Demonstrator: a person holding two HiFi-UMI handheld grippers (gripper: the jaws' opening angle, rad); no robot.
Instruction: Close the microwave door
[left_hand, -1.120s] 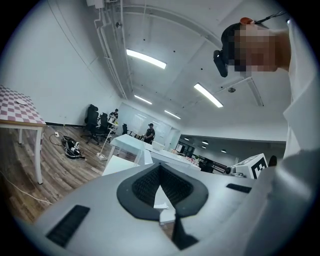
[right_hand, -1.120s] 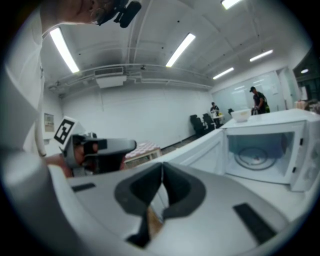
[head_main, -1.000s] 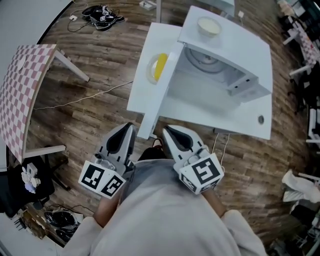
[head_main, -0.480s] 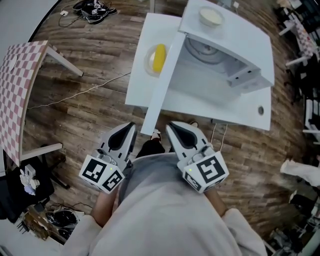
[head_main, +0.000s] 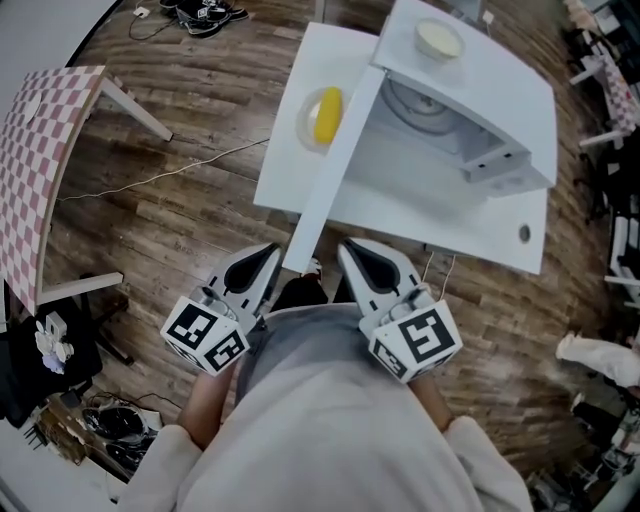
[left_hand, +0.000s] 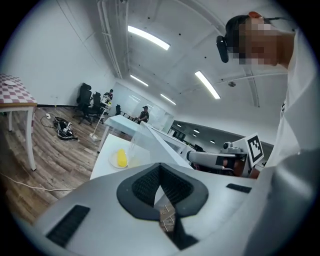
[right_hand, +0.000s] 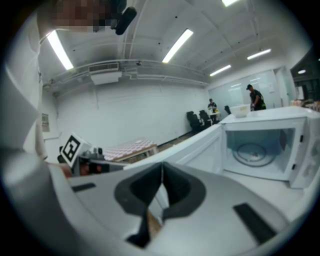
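The white microwave (head_main: 470, 110) stands on a white table (head_main: 285, 170) with its door (head_main: 335, 165) swung wide open toward me; the glass turntable (right_hand: 251, 151) shows inside the cavity. Both grippers hang close to my body, just short of the door's near edge. My left gripper (head_main: 272, 252) sits to the left of that edge, its jaws shut and empty. To the right of the edge my right gripper (head_main: 347, 246) is likewise shut on nothing. In the left gripper view the door (left_hand: 150, 142) rises ahead of the left gripper (left_hand: 160, 172). The right gripper (right_hand: 161, 172) faces the door's inner side (right_hand: 200, 145).
A yellow item on a plate (head_main: 326, 114) lies on the table left of the door. A white bowl (head_main: 438, 40) rests on top of the microwave. A checkered table (head_main: 40, 160) stands at far left, with a cable (head_main: 180, 170) across the wooden floor. Clutter (head_main: 110, 425) lies lower left.
The view has shifted slightly and both grippers have edged a little nearer the door's near edge. The door stands just as wide open and both grippers stay shut.
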